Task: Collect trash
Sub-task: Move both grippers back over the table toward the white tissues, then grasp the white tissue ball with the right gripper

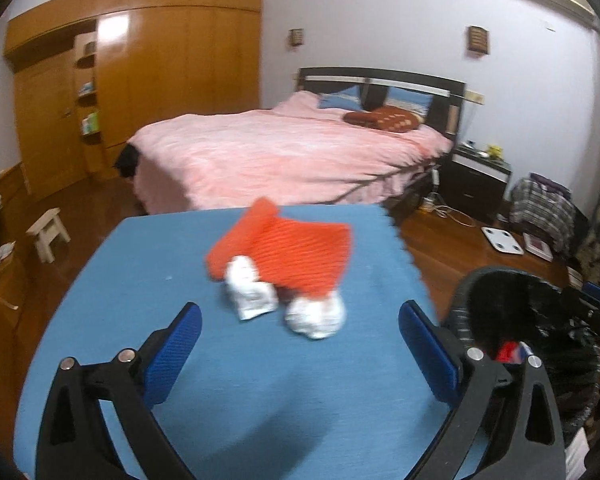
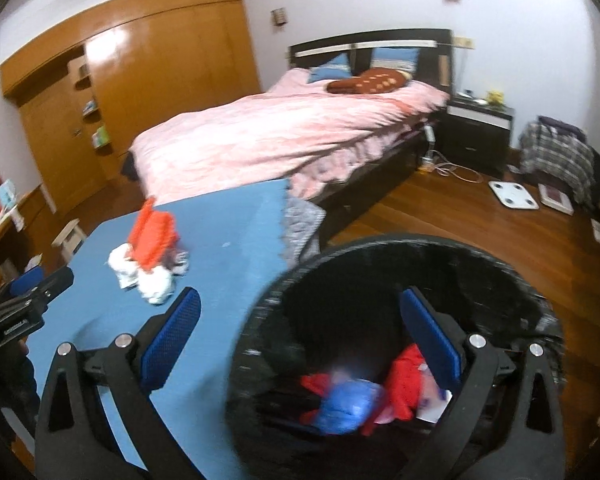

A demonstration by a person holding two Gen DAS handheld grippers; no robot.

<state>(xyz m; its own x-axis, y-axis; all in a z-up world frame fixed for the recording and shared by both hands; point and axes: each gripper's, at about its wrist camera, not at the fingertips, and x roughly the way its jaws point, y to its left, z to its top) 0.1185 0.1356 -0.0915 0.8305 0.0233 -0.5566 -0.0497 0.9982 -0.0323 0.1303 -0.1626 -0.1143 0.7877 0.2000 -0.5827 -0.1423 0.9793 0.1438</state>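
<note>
Two crumpled white papers [image 1: 315,315] [image 1: 249,286] lie on the blue table [image 1: 220,400] beside an orange ribbed cloth [image 1: 296,256]. My left gripper [image 1: 300,344] is open and empty, just short of the papers. A black trash bin [image 2: 396,320] stands at the table's right edge and holds red and blue trash [image 2: 352,400]. My right gripper [image 2: 300,340] is open and empty above the bin, straddling its rim. The papers [image 2: 156,280] and cloth [image 2: 154,236] also show in the right wrist view. The bin [image 1: 520,320] also shows in the left wrist view.
A bed with a pink cover [image 1: 284,152] stands behind the table. A dark nightstand [image 1: 476,180], a white scale [image 1: 502,240] and a clothes pile [image 1: 540,208] are on the wooden floor at right. A small stool [image 1: 48,232] and wardrobe [image 1: 140,80] are at left.
</note>
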